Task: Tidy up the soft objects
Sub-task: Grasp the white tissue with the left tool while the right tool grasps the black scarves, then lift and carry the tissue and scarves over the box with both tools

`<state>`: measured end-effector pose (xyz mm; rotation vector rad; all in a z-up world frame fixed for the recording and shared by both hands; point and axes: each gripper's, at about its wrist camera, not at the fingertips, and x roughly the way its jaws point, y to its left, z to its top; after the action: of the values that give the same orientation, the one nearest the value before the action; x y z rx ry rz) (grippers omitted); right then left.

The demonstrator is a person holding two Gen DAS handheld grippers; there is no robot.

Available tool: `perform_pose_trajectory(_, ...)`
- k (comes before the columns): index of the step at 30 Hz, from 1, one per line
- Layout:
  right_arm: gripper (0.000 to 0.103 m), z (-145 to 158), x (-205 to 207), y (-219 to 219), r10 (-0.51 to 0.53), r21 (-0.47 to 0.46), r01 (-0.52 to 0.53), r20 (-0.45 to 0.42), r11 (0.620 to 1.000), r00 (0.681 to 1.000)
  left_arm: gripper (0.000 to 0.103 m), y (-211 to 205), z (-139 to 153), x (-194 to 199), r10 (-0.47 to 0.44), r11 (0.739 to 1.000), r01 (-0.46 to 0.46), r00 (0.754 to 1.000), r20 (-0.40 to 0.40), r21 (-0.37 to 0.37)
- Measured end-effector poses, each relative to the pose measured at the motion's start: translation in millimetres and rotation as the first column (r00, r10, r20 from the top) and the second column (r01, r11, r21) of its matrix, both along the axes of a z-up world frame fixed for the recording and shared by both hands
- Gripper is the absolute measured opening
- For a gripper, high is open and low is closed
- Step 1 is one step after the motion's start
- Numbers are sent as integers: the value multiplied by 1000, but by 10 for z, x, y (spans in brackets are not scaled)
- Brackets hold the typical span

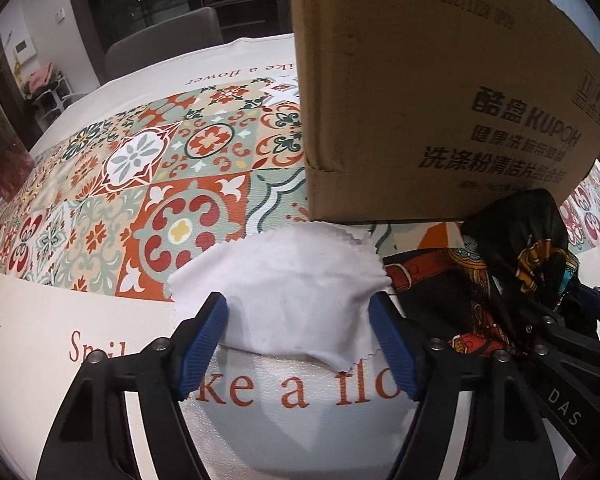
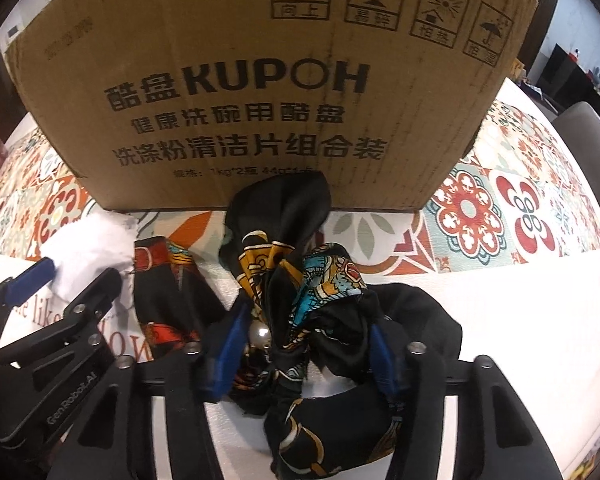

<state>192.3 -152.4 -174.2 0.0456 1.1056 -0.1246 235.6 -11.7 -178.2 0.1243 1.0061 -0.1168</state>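
Left wrist: my left tool (image 1: 300, 336) pinches the white cloth (image 1: 288, 280) just before the cardboard box (image 1: 440, 100); gather more, lift clear. Right wrist: my right tool (image 2: 304, 354) squeezes the patterned scarf (image 2: 296, 248) against the box front; grip its bulk, not the pearl (image 2: 261, 334).

Table (image 1: 40, 320) w/ tiled-pattern mat. On it: cardboard box (image 1: 440, 100) far right, white cloth (image 1: 292, 280) near centre, dark scarf (image 2: 292, 280) right of cloth, just before box.
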Motion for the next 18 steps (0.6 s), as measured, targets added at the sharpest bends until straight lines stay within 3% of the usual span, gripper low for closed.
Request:
perform_pose_trajectory(8, 23, 15, -42, 62, 12, 5, -12, 6, 1000, 1000, 28, -74, 33, -20, -39, 999, 39, 999, -14, -11)
perform_pose_trajectory(12, 21, 46, -46, 40, 8, 17, -8, 5, 1000, 1000, 18, -102, 41, -28, -44, 999, 44, 999, -22, 1)
perform_pose_trajectory(14, 21, 66, -75, 1, 6, 26, -6, 7, 1000, 1000, 7, -100, 43, -38, -40, 999, 40, 999, -28, 3)
perform_pose_trajectory(18, 21, 134, -106, -7, 4, 35, -5, 20, 999, 1000, 5, -91, 51, -64, -25, 1000, 25, 999, -37, 8)
